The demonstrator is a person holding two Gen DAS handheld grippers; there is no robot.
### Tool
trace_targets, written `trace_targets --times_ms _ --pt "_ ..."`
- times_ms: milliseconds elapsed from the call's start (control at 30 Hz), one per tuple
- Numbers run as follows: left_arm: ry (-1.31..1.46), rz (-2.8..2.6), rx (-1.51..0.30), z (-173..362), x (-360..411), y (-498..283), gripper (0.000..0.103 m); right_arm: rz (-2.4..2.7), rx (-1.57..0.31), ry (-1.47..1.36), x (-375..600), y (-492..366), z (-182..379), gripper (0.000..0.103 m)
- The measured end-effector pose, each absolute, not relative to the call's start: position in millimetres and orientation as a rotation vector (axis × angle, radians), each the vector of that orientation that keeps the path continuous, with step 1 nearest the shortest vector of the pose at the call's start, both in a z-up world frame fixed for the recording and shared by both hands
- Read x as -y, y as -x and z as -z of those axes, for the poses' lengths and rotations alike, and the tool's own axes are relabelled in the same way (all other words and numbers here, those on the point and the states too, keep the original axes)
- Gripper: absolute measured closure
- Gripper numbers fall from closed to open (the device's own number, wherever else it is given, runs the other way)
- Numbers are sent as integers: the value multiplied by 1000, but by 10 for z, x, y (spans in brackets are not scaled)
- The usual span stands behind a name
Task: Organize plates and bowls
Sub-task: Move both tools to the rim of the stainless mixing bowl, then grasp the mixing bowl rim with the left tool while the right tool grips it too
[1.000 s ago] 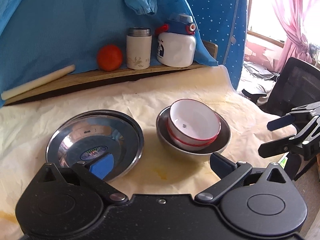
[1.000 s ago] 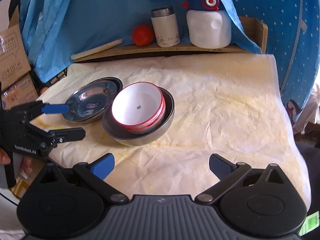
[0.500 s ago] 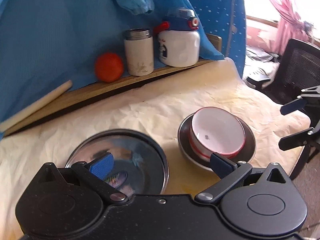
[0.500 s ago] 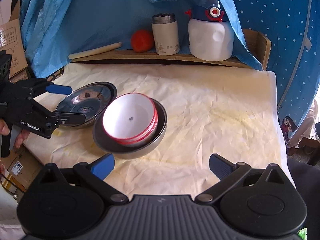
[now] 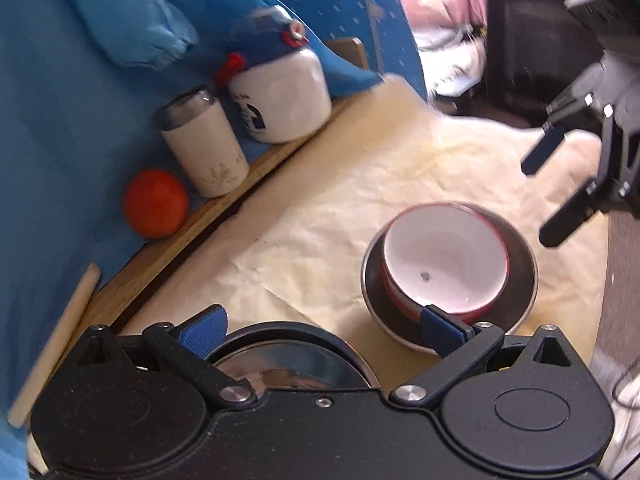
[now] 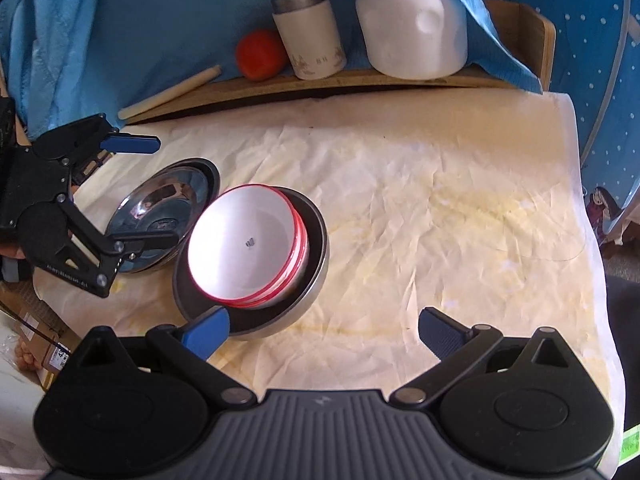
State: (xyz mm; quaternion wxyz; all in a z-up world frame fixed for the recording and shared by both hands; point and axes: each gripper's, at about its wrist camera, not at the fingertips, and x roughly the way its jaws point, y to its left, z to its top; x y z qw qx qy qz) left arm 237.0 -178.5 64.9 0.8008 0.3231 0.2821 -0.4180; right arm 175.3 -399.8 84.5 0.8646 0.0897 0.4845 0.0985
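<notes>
Steel is the slippery part: the steel plate [image 6: 168,208] lies flat on the cream paper [image 6: 420,208], touching the steel bowl [image 6: 308,280] that holds the red-rimmed white bowls [image 6: 248,244]. The left gripper [image 6: 148,192] straddles the plate's rim with jaws apart, gripping nothing, and the right gripper [image 6: 320,330] hangs open, empty, near the bowl. A shallow bite could let the plate slide out or knock the stack.
</notes>
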Motion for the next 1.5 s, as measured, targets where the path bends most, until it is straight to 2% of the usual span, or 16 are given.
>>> trace_targets --times_ms 267,333,467,567,633,833,1133,1233,1300,1500 --pt "-795 941 -655 -569 1953 -2389 3 -173 -1068 -199 4017 -1878 -785 0" --pt "-812 944 -666 -545 1975 -2397 8 -169 -1083 -200 4009 -1902 -761 0" --pt "-825 955 -684 -545 2013 -2426 9 -158 -1096 -206 4009 -1935 -745 0" --pt "-814 961 -708 -553 2021 -2460 22 -151 -1108 -216 4017 -1948 -735 0" --pt "-787 969 -735 -563 2025 -2493 37 -146 -1114 -223 4026 -1957 -724 1" --pt "-700 986 -820 -551 2037 -2532 65 -144 -1132 -250 4037 -1973 -684 5" --pt "-569 965 -943 -551 2032 -2638 86 -123 -1172 -281 4036 -1999 -626 17" --pt "-541 948 -972 -547 2043 -2664 87 -125 -1176 -289 4032 -2015 -622 22" --pt "-511 930 -998 -536 2044 -2697 87 -129 -1176 -287 4012 -2021 -630 29" --pt "-385 868 -1081 -483 2009 -2787 89 -155 -1186 -290 3929 -2044 -625 43"
